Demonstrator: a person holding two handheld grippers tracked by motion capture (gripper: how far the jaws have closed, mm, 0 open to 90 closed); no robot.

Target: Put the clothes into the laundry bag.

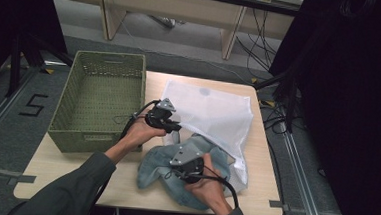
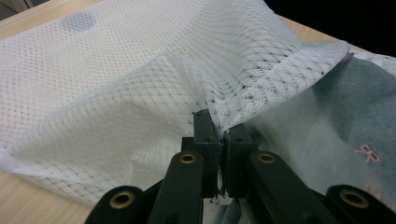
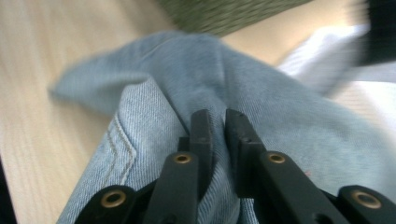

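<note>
Jaws of the left gripper (image 2: pixel 219 133) clench white mesh bag (image 1: pixel 213 111); right gripper (image 3: pixel 218 126) pinches denim garment (image 3: pixel 154 93) near the table's (image 1: pixel 64 172) right.

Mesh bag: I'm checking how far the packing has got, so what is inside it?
One end of the denim garment lies in the mouth of the mesh bag, blurred through the mesh in the left gripper view. Most of the garment is outside on the table.

high view: overhead, facing table (image 1: pixel 253 191) | gripper views: close along jaws | shared: mesh bag (image 1: pixel 213 114), denim (image 3: pixel 280 93)
</note>
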